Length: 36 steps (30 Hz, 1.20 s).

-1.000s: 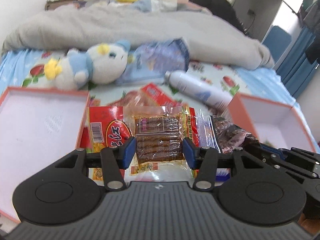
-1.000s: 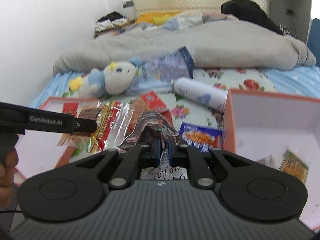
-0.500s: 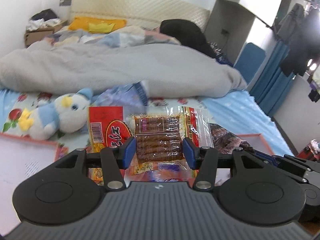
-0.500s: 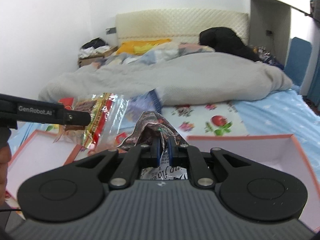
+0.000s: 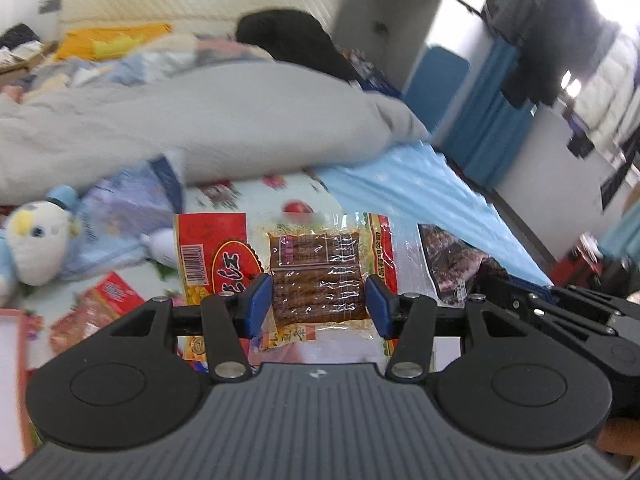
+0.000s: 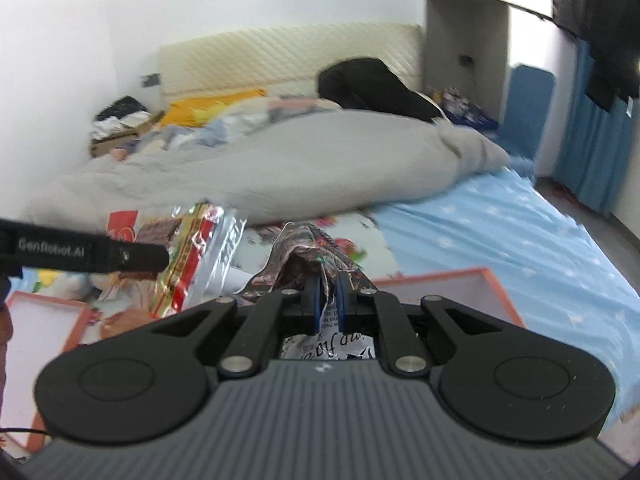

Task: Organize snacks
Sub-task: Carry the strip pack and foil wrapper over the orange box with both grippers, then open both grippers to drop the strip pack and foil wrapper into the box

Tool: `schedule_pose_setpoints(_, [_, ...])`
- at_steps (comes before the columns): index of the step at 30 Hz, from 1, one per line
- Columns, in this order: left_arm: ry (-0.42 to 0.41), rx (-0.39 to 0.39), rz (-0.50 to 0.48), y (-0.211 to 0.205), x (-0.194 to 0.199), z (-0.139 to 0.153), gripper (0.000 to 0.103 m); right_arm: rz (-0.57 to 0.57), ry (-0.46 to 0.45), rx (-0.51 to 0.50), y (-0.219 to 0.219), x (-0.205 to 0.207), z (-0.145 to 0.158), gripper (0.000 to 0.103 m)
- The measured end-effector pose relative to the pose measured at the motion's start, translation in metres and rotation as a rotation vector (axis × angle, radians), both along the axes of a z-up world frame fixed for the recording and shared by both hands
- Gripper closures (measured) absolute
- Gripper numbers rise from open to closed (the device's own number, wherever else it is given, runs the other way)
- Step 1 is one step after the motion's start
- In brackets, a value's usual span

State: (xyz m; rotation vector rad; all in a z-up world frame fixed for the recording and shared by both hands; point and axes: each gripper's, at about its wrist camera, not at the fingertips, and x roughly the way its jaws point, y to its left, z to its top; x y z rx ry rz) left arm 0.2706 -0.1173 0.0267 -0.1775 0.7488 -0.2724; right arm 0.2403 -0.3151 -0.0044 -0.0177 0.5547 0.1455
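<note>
My left gripper point(image 5: 319, 306) is shut on a clear red-and-yellow snack packet point(image 5: 316, 276) with brown sticks inside, and holds it in the air over the bed. The same packet point(image 6: 192, 248) and the left gripper's black finger point(image 6: 136, 258) show at the left of the right wrist view. My right gripper point(image 6: 326, 300) is shut on a crumpled dark foil snack bag point(image 6: 308, 248), also lifted. That foil bag point(image 5: 452, 264) appears just right of the packet in the left wrist view. An orange-rimmed white box point(image 6: 444, 278) lies below the right gripper; another orange-rimmed box point(image 6: 44, 304) lies at the left.
A plush toy point(image 5: 36, 240), a pale blue bag point(image 5: 128, 208), a white bottle point(image 5: 160, 242) and a red packet point(image 5: 108, 296) lie on the flowered sheet. A grey duvet point(image 6: 280, 160) is heaped behind. Blue curtains and a cabinet stand at the right.
Both grippers have risen and swung to the right, each carrying its snack. The boxes and the bed's clutter have slid down and left in both views.
</note>
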Motion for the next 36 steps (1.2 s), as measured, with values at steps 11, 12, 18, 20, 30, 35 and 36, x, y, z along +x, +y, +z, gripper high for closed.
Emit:
schedule_pose_setpoints(11, [0.183, 0.109, -0.162, -0.074, 0.049, -0.075, 0.046, -0.098, 0.18, 0.019, -0.05, 0.016, -0.064, 0.092])
schedule_pose_setpoints(12, [0.198, 0.12, -0.172, -0.08, 0.052, -0.08, 0.046, -0.11, 0.197, 0.028, -0.054, 0.016, -0.07, 0.092])
schedule_pose_setpoints(18, [0.272, 0.182, -0.207, -0.104, 0.065, -0.111, 0.046, -0.138, 0.26, 0.066, -0.073, 0.024, -0.094, 0.091])
schedule_pose_setpoints(20, [0.287, 0.193, -0.211, -0.108, 0.068, -0.116, 0.046, -0.134, 0.265, 0.063, -0.073, 0.026, -0.098, 0.091])
schedule_pose_setpoints(30, [0.301, 0.205, -0.187, -0.114, 0.076, -0.119, 0.032, -0.145, 0.293, 0.117, -0.079, 0.031, -0.114, 0.087])
schedule_pose_setpoints(35, [0.275, 0.202, -0.18, -0.11, 0.07, -0.107, 0.032, -0.161, 0.259, 0.155, -0.08, 0.024, -0.107, 0.047])
schedule_pose_setpoints(36, [0.266, 0.2, -0.178, -0.108, 0.068, -0.104, 0.032, -0.159, 0.25, 0.155, -0.079, 0.023, -0.104, 0.047])
